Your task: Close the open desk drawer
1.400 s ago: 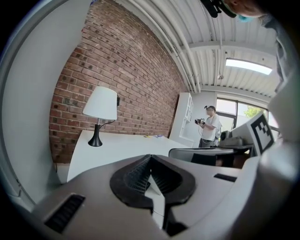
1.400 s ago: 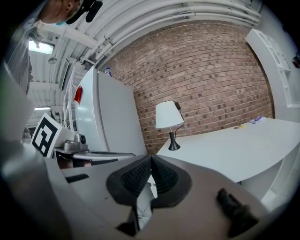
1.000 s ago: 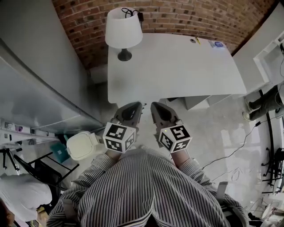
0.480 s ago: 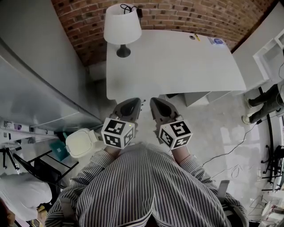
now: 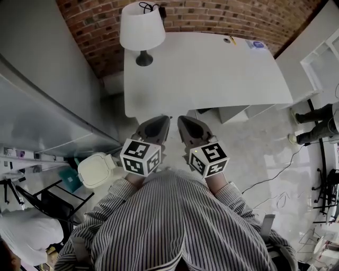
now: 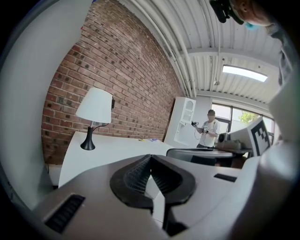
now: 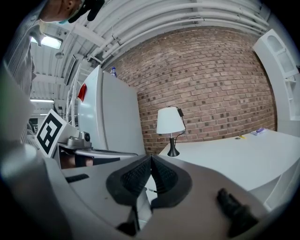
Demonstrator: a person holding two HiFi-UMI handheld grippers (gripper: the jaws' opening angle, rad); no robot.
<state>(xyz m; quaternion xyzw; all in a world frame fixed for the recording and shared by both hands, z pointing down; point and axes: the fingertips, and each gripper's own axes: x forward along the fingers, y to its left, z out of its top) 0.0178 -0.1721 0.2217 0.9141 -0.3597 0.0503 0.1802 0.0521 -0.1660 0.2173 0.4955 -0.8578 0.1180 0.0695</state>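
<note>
Drawer: white, jutting out from under the desk's near edge, at its right half; nothing touches it.
Desk: white top, its far edge along the brick wall.
Left gripper: over the floor just short of the desk's near edge, left of the drawer and apart from it. In the left gripper view the ribbed pads meet at the tip with nothing between them.
Right gripper: just beside the left one, between it and the drawer, also short of the desk. In the right gripper view its jaws are pressed together and empty.
Lamp: white shade on a dark base, at the desk's far left corner.
Small items: at the desk's far right corner, too small to tell.
Shirt: striped, the holder's, nearer than the desk.
Cabinet: grey, left of the desk.
Bin: white lid, on the floor left of the desk.
Shelf: white, right of the desk.
Cable: on the floor right of the grippers.
Second person: standing beyond the desk's right end.
</note>
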